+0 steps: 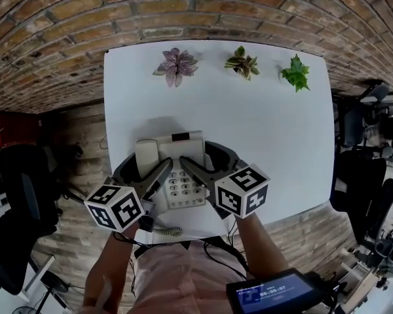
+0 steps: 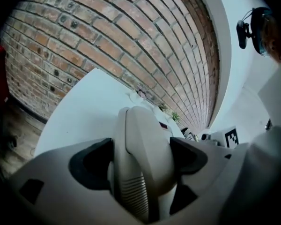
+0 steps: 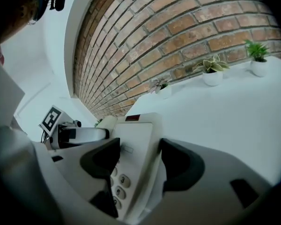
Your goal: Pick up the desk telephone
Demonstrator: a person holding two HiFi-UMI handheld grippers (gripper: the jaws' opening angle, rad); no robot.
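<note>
Closing both sides evenly is what this lift needs, I judge. Your left tool stands spread astride the handset, with the pads just beside its flanks and not pressing, as far as I can tell. Your right tool is likewise apart, one pad over the keypad, the other outside the right edge of the phone. Seat both lower before you squeeze, or the handset may slip off. The phone lies flat by the counter's near edge. Your forearms converge from below, with both tools tilted downward.
</note>
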